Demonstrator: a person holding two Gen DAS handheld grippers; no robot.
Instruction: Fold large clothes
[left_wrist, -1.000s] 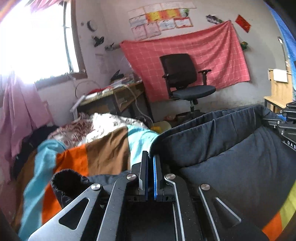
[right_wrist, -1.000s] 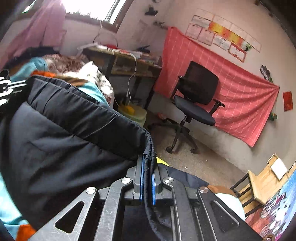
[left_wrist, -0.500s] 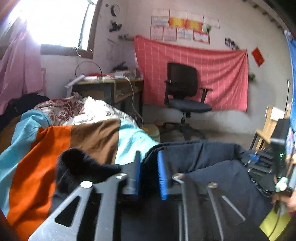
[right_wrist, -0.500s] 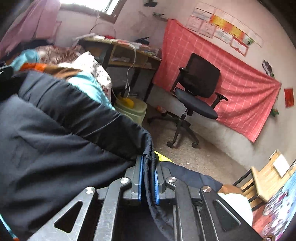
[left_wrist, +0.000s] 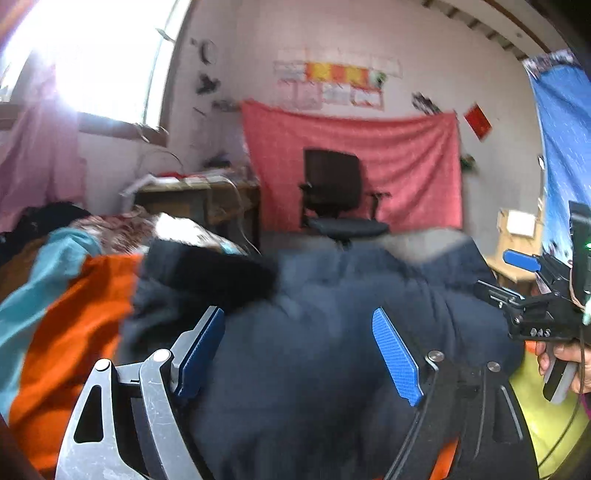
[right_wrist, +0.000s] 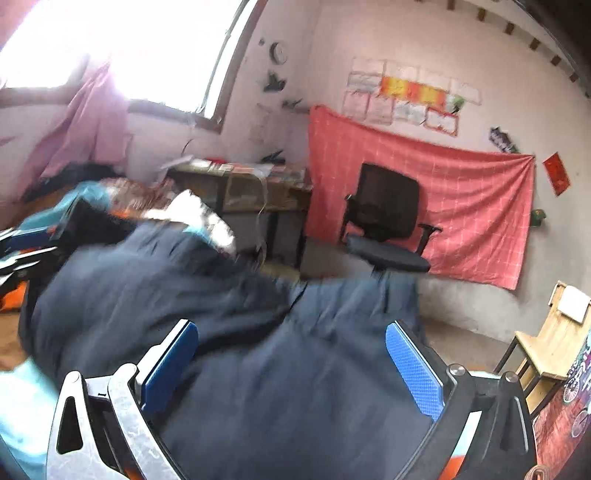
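Both grippers stand with their blue pads spread wide, nothing caught between them. From the left wrist view, the left gripper (left_wrist: 299, 354) hangs over a dark navy padded jacket (left_wrist: 332, 325), which lies heaped and blurred on the striped blanket (left_wrist: 74, 314) of orange, teal and brown that covers the bed. A black furry edge of the jacket bunches at the upper left, just beyond the left pad. The right gripper (left_wrist: 532, 295) shows at the right edge of that view, its blue pad tips apart, with a hand (left_wrist: 561, 358) wrapped on its grip below.

From the right wrist view, the right gripper (right_wrist: 291, 365) is above the same jacket (right_wrist: 258, 350), whose cloth fills the space between and below the spread pads and drapes toward the bed's near edge. The left gripper (right_wrist: 22, 247) peeks in at the far left, beside the jacket's upper corner.

Behind, a black office chair (left_wrist: 336, 199) stands before a red checked cloth (left_wrist: 406, 162) pinned to the wall, with a cluttered desk (right_wrist: 251, 184) under the bright window (right_wrist: 147, 48). A wooden chair (right_wrist: 554, 332) sits at the right.
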